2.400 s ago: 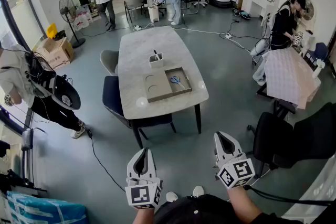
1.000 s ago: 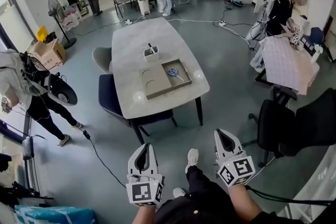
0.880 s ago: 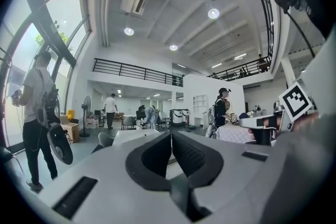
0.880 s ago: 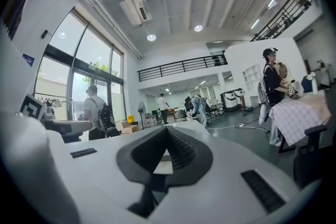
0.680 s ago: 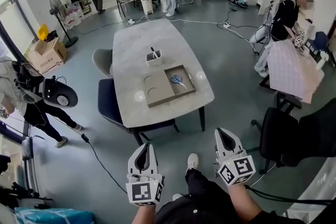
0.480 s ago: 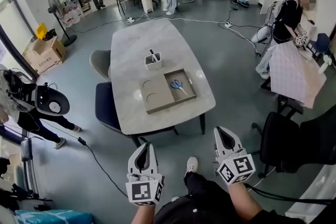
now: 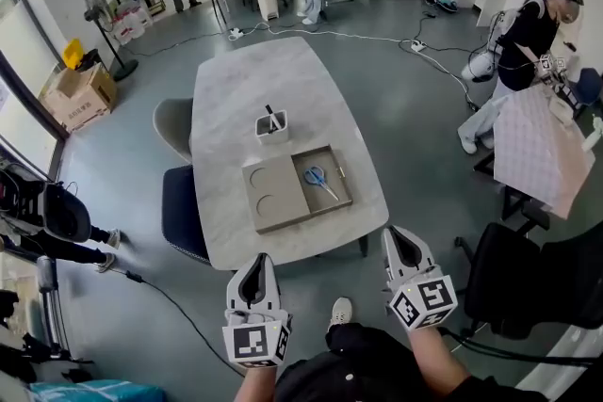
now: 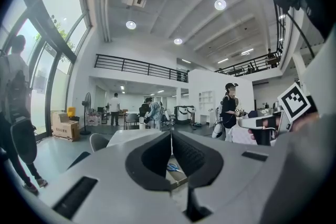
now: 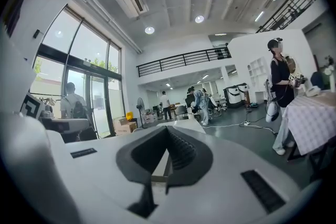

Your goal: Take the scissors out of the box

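Note:
Blue-handled scissors lie in the open tan box on the pale table, beside the box's flat lid. Both grippers are held low in front of me, short of the table's near edge and well apart from the box. My left gripper is shut with nothing in it, and my right gripper is shut and empty too. In the left gripper view the jaws meet at the left gripper, with the scissors small beyond them. The right gripper shows its jaws closed together.
A white pen holder stands behind the box. Two chairs sit at the table's left side, a black chair is at my right. A cable runs over the floor. People stand around the room.
The table and box have come nearer and lower in the head view. Both grippers keep their place and stay shut. The person at the left has slid toward the edge.

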A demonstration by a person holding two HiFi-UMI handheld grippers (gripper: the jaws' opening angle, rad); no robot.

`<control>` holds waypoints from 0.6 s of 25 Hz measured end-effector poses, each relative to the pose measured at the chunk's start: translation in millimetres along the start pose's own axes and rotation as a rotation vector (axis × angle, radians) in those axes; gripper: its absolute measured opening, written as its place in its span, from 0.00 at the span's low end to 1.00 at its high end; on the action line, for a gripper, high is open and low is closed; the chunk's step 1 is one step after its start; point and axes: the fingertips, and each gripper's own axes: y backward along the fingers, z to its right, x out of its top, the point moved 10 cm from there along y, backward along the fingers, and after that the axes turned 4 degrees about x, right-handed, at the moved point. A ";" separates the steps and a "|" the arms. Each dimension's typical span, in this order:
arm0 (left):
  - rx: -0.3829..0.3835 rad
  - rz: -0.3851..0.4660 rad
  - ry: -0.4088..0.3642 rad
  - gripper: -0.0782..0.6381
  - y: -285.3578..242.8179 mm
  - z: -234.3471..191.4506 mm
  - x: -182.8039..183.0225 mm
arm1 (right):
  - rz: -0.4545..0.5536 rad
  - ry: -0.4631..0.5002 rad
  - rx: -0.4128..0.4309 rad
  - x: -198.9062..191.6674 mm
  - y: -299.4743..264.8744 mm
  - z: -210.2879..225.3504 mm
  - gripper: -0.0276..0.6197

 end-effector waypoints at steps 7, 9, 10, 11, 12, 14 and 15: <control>0.039 -0.002 0.005 0.13 -42.5 8.3 4.5 | -0.015 0.004 0.036 7.6 -37.2 34.6 0.04; 0.043 0.002 0.005 0.13 -50.8 10.2 5.2 | -0.016 0.006 0.041 8.5 -45.5 41.7 0.04; 0.045 0.004 0.004 0.13 -53.9 10.9 5.1 | -0.017 0.006 0.043 8.2 -49.2 44.4 0.04; 0.047 0.006 0.004 0.13 -56.0 11.5 5.2 | -0.018 0.005 0.046 7.9 -52.4 46.3 0.04; 0.049 0.006 0.003 0.13 -57.1 11.9 5.5 | -0.019 0.004 0.050 7.7 -55.2 47.6 0.04; 0.056 0.001 0.001 0.13 -57.5 12.3 6.5 | -0.025 0.005 0.061 7.8 -60.6 48.7 0.04; 0.060 -0.005 0.002 0.13 -57.5 11.8 6.3 | -0.030 0.006 0.067 7.8 -63.7 48.7 0.04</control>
